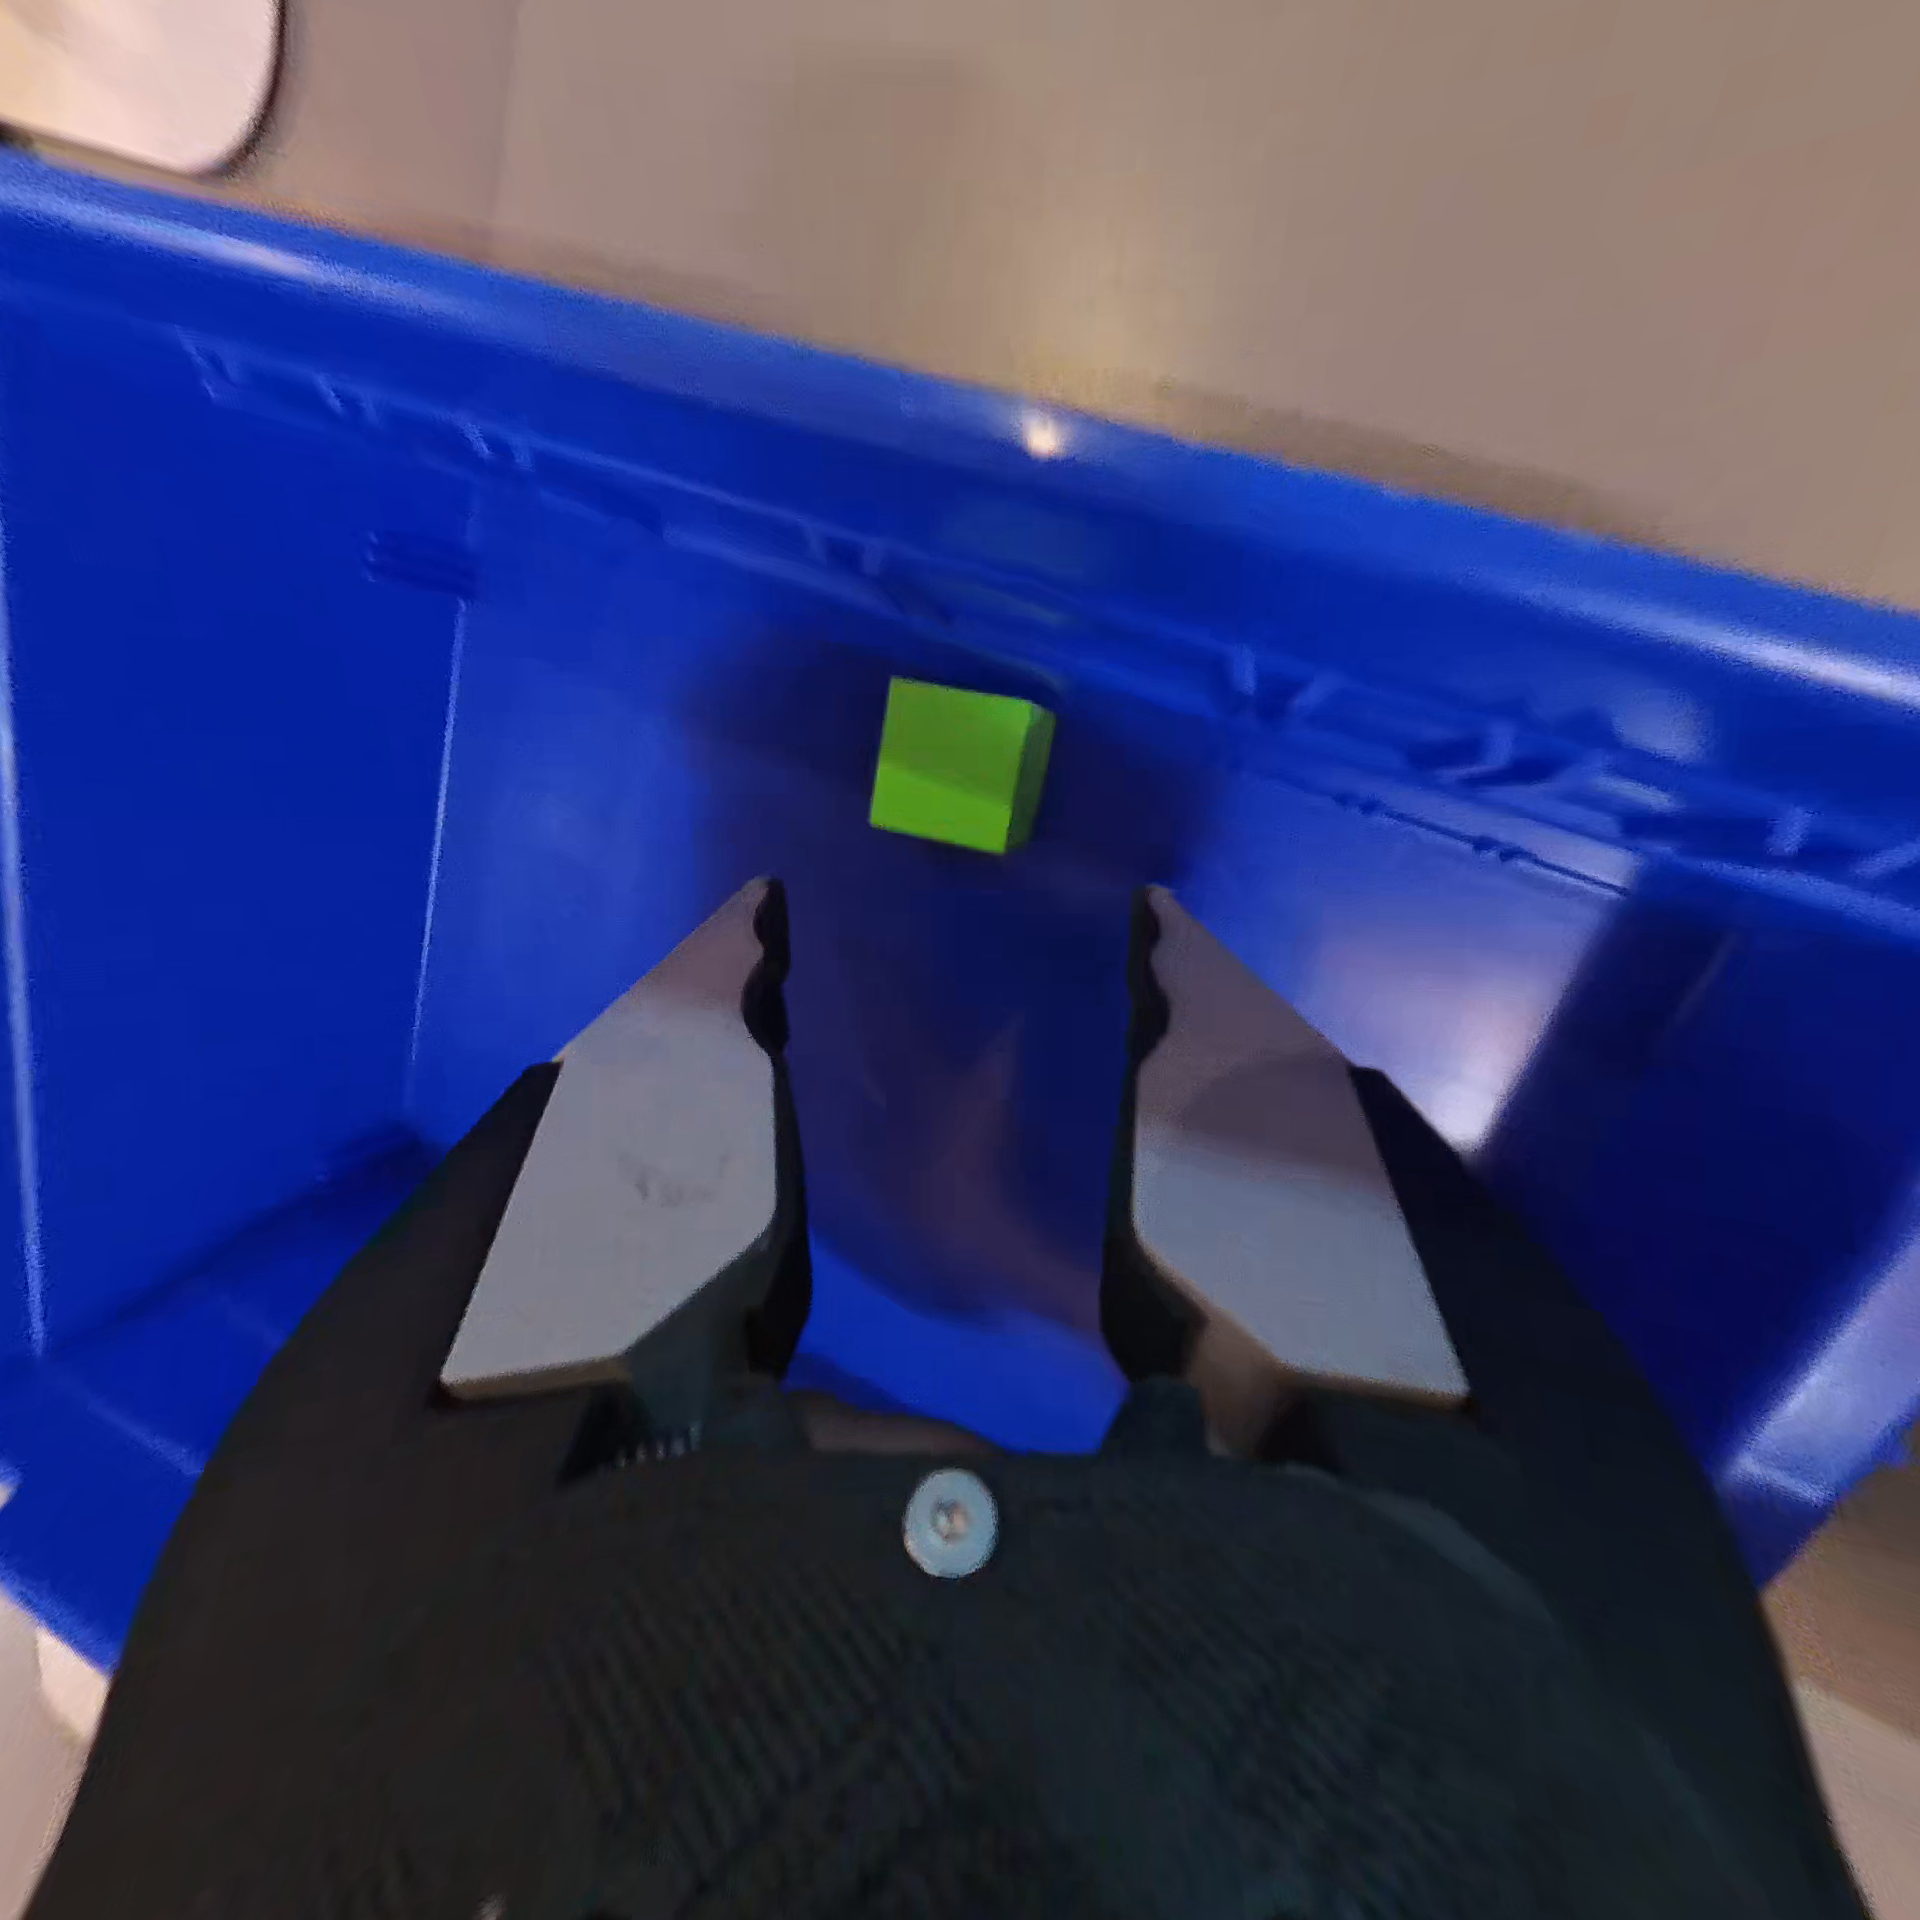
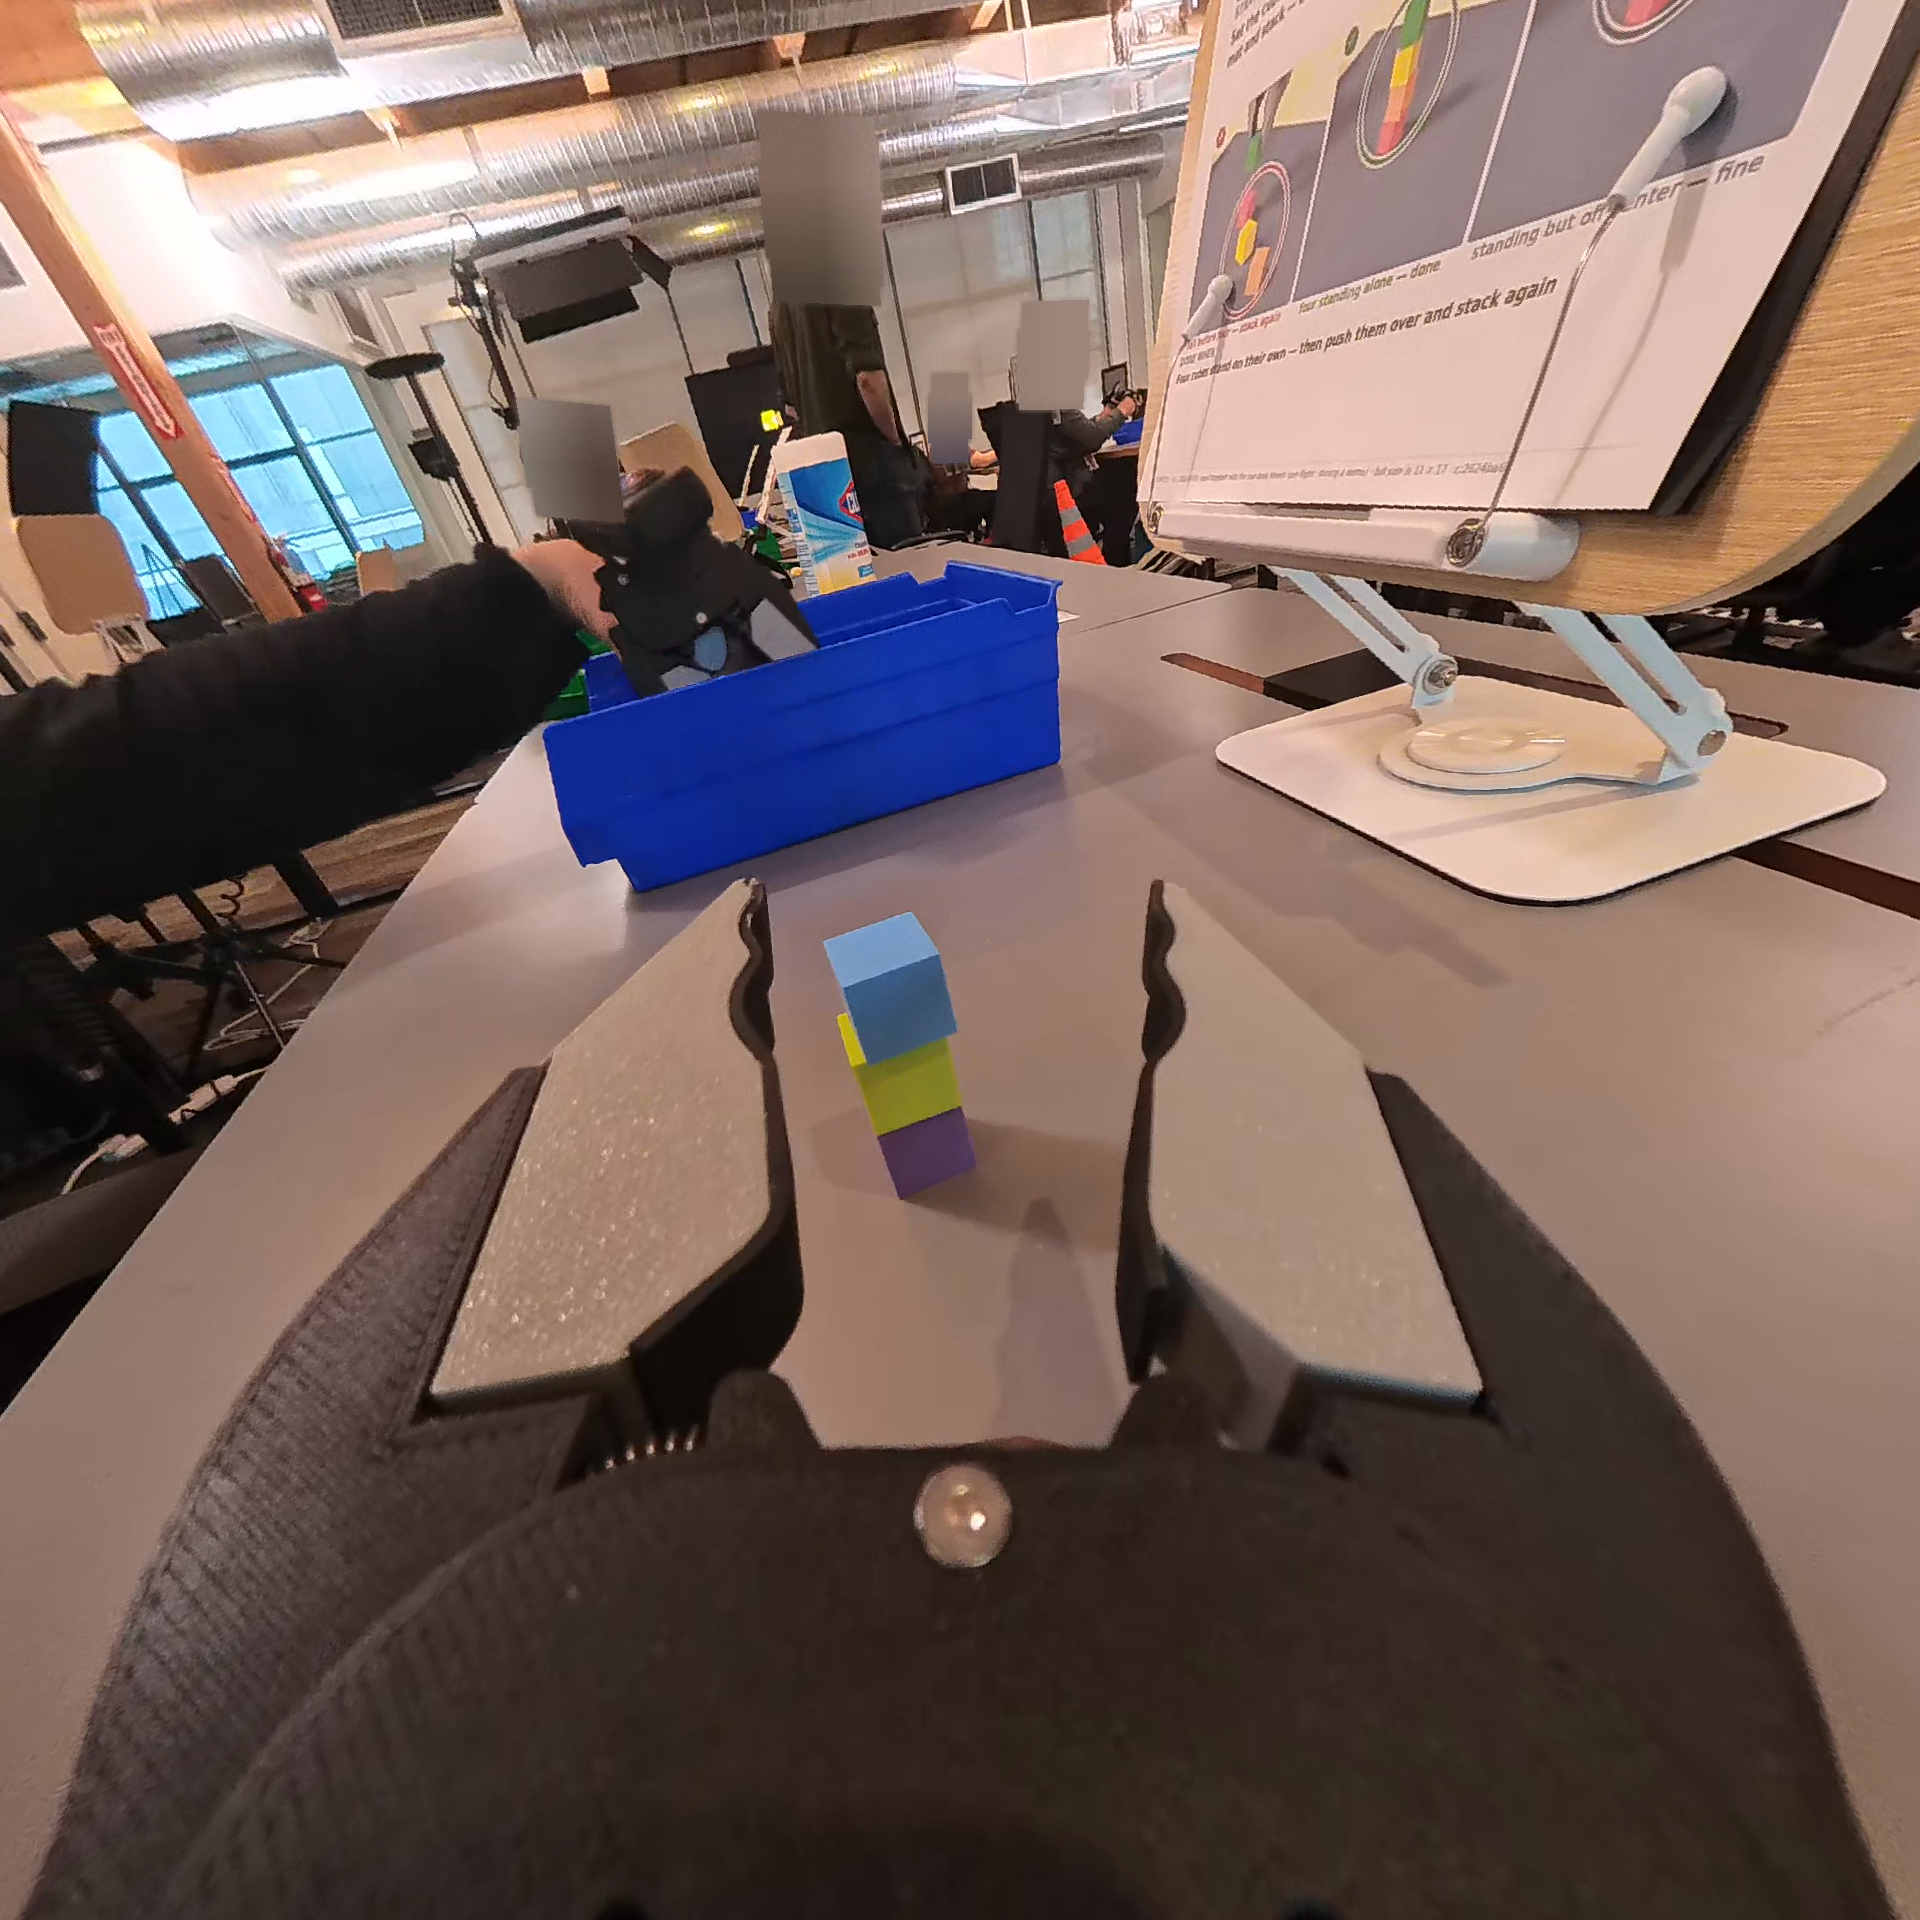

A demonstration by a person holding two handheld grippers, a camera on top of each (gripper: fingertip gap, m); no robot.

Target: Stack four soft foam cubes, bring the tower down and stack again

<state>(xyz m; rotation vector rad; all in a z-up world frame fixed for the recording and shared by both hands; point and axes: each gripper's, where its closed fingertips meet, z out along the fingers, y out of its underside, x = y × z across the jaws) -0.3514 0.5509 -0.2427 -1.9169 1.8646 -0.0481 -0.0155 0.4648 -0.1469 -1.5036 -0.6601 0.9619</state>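
Observation:
A green foam cube lies alone on the floor of a blue bin. My left gripper is open and empty, inside the bin, just short of the cube. In the right wrist view a tower of three cubes stands on the grey table: a light blue cube on a yellow-green cube on a purple cube. My right gripper is open and empty, with the tower between its fingers and lower down. The left gripper also shows there, dipping into the blue bin.
A white stand holding an instruction board sits at the right of the table. A wipes canister stands behind the bin. A sleeved arm reaches in from the left. People and equipment fill the background. My right fingertips sit around 35 centimeters from my left ones. My left tips are about 30 centimeters from the light blue cube, my right tips only 5 centimeters.

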